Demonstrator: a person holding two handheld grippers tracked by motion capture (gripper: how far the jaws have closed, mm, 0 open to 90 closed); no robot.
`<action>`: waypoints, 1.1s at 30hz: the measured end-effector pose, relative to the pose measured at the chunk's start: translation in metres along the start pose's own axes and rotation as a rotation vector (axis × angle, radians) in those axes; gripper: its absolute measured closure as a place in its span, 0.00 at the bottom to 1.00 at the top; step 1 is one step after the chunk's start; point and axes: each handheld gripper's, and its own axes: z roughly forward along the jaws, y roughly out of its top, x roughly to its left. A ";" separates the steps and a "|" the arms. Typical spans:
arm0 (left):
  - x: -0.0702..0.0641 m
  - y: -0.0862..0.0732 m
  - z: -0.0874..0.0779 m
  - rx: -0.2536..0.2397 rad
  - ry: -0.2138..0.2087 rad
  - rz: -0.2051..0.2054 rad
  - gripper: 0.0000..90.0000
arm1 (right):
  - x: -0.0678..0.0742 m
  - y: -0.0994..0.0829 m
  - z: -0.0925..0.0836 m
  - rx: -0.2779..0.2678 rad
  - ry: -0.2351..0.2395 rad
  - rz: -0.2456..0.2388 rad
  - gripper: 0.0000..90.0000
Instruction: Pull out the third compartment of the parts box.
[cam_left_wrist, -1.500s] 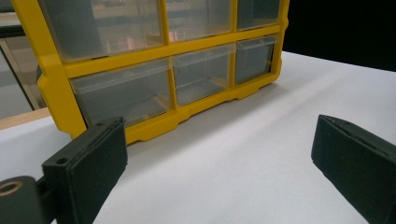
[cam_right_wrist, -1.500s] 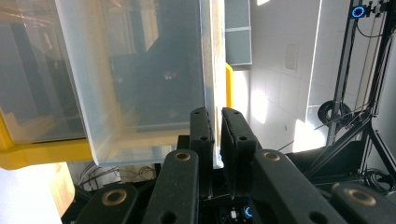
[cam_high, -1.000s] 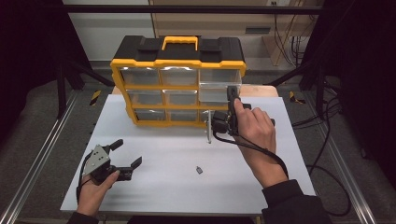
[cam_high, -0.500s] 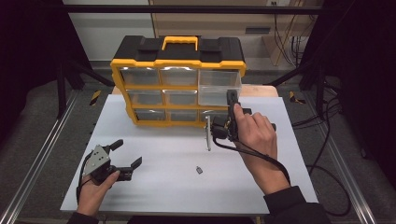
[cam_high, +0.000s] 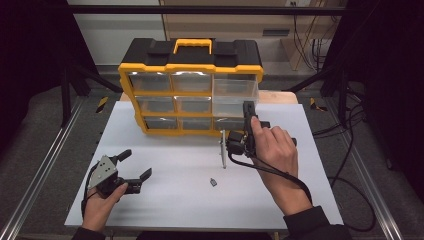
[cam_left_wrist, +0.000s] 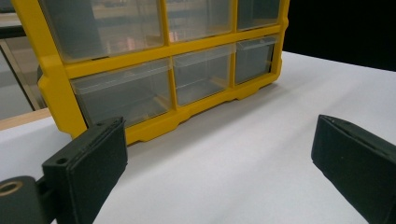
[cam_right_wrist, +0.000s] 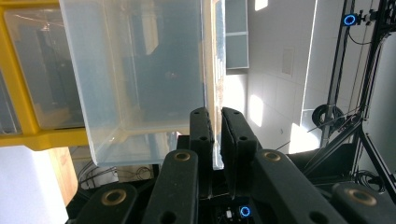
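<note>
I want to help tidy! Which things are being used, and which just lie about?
In use: right gripper, shut on the clear drawer; yellow organizer box.
Lying about: small dark piece on the white table; left gripper, open, idle.

Black two-jaw left gripper (cam_high: 134, 170) with grey three-cornered plate, black right gripper (cam_high: 246, 131) with brass-coloured pivot pins, blue-lit ring, black trailing cable (cam_high: 280, 172), dark sleeves (cam_high: 315, 227)

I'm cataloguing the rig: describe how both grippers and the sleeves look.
The left gripper is black with two blocky flat jaws, a grey three-cornered plate on top and a black cable. The right gripper is black too, its linkage arms set with brass-coloured pivots, trailing a black cable. Both sleeves are dark.
</note>
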 end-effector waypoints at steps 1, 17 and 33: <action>0.000 0.000 0.000 -0.002 0.000 0.000 0.04 | 0.000 0.000 0.000 -0.003 -0.002 0.000 0.93; 0.000 0.000 0.000 0.000 0.000 0.001 0.04 | 0.000 0.003 -0.009 -0.010 -0.003 -0.001 0.92; -0.001 0.000 0.001 0.005 -0.009 0.003 0.04 | 0.005 0.001 -0.011 -0.017 -0.012 -0.007 0.91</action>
